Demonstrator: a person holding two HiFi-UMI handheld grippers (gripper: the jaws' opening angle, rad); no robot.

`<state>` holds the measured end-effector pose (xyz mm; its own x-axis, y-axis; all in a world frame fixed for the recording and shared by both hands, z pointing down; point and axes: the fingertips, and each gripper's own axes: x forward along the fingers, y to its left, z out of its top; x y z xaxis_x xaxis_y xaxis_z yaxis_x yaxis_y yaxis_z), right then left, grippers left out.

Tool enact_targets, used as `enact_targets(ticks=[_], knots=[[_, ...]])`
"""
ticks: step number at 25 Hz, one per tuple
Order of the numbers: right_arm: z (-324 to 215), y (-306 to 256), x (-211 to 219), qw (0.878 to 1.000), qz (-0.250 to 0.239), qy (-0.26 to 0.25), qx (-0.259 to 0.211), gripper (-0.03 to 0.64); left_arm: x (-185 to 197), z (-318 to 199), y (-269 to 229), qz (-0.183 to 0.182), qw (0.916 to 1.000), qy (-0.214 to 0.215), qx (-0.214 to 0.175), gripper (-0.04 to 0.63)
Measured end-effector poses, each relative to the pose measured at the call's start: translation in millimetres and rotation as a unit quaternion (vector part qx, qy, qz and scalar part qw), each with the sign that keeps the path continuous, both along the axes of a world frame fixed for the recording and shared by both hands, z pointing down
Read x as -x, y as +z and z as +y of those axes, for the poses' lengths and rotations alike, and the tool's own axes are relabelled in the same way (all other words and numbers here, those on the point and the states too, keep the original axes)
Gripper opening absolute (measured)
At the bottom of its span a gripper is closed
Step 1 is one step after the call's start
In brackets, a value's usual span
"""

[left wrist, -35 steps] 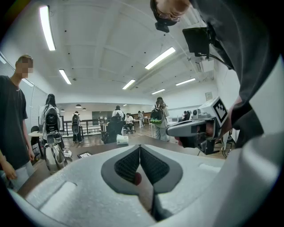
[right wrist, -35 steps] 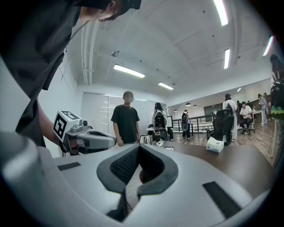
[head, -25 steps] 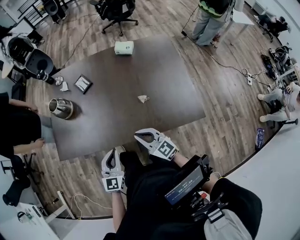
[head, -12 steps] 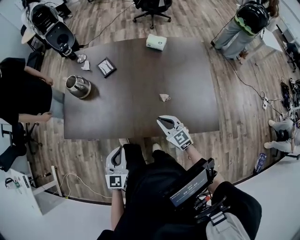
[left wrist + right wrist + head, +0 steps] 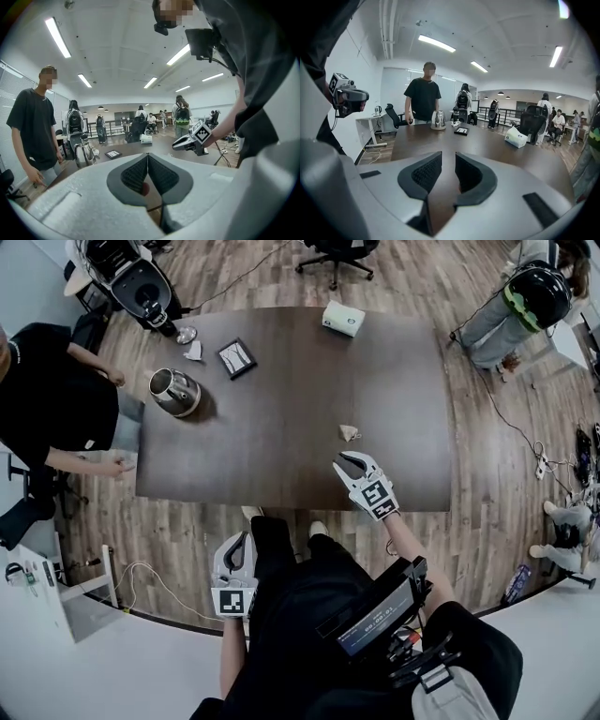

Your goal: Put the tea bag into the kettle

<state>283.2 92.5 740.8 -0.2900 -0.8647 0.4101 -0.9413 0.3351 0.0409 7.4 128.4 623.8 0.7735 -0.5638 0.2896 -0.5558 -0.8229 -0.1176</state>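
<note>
Tabletop [image 5: 281, 427] layout, read from the jaws

The right gripper [image 5: 352, 463] is over the tabletop's near edge; its jaws have just been opening and nothing is between them. The tea bag [image 5: 349, 433] lies on the tabletop just ahead of those jaws, not touching them. The kettle [image 5: 174, 391] stands far to their left and further ahead, near the tabletop's left edge. A flat frame [image 5: 236, 358] lies just beyond and right of the kettle. A box [image 5: 343, 319] sits straight ahead at the far edge. The left gripper [image 5: 238, 545] is behind and left of the right one, off the tabletop and over the floor [image 5: 169, 540]. A person [image 5: 47, 399] stands at the left edge beside the kettle.
</note>
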Motion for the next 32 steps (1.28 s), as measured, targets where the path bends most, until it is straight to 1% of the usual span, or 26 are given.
enact_targets(ticks=[2,7,10,13,17,20,27,32], knots=[[-6.6,7.7,-3.5,1.0,0.004,0.001,0.009,0.087,1.8,-1.7,-4.0,0.006,1.0,0.0,-0.007,0.006],[-23.0,23.4,-18.3,1.0,0.018,0.002,0.025,0.101,8.1,-2.4,0.7,0.004,0.9998,-0.014,0.012,0.006],[-29.0,34.1,-30.2,0.999,0.028,0.006,0.035,0.109,9.5,-0.4,0.9,0.008,0.9998,-0.014,0.009,0.006],[-34.8,45.0,-41.9,0.998,0.034,0.014,0.047,0.117,12.2,1.2,3.2,-0.002,0.9999,-0.012,0.009,0.006],[-46.6,51.3,-56.0,0.998,0.045,0.024,0.048,0.124,17.5,0.2,1.0,-0.003,0.9998,-0.018,0.011,0.006],[-52.7,61.5,-67.5,0.996,0.05,0.035,0.063,0.13,21.5,-1.1,-1.3,0.0,0.9995,-0.027,0.016,0.006],[-54.2,94.6,-84.2,0.992,0.045,0.053,0.106,0.139,31.1,-2.5,0.6,-0.015,0.999,-0.038,0.019,0.006],[-62.6,105.0,-93.9,0.991,0.047,0.064,0.112,0.146,33.5,-4.5,0.9,-0.017,0.9989,-0.042,0.017,0.006]])
